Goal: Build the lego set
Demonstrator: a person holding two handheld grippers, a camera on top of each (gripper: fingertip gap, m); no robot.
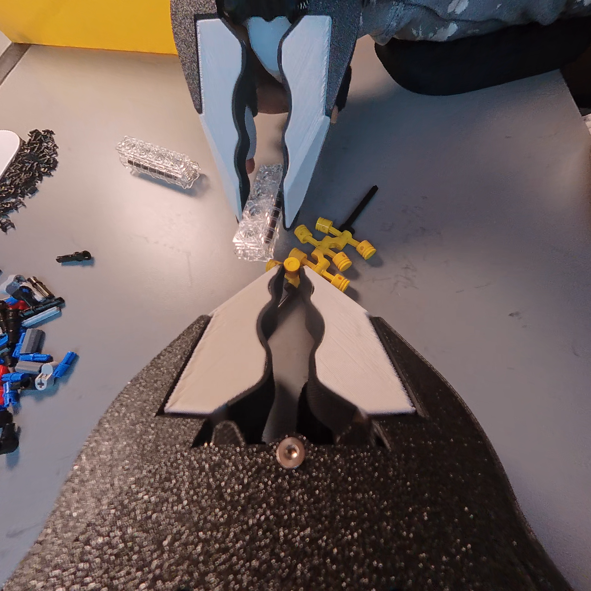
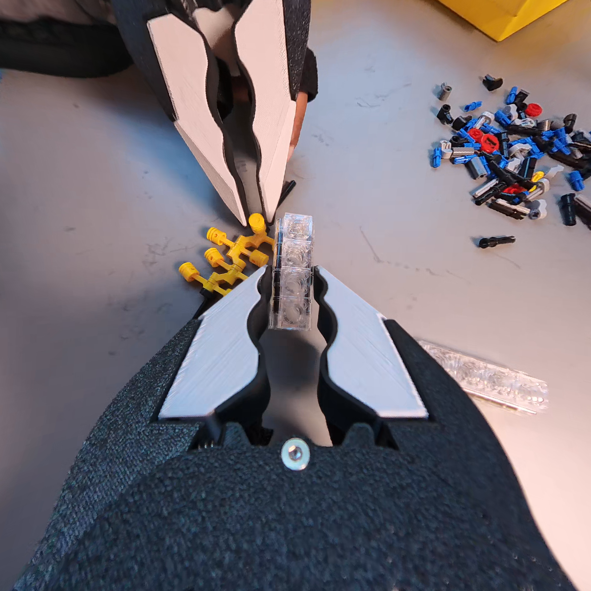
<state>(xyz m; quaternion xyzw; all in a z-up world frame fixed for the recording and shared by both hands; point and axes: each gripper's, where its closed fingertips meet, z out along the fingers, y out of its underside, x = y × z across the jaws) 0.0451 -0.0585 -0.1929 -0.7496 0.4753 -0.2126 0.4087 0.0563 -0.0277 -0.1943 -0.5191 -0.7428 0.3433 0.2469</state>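
Left gripper (image 1: 291, 271) clamped on yellow piston assembly (image 1: 323, 256) resting on grey table (image 1: 447, 319); right gripper (image 2: 290, 271) clamped on clear block stack (image 2: 292, 275), long axis along fingers, far end toward pistons; only left view shows black pin heap (image 1: 25, 166); right view alone shows whole mixed brick pile (image 2: 511, 153); second clear stack (image 1: 158, 161) lies flat, apart.

Bright overhead light, soft shadows, fisheye edges
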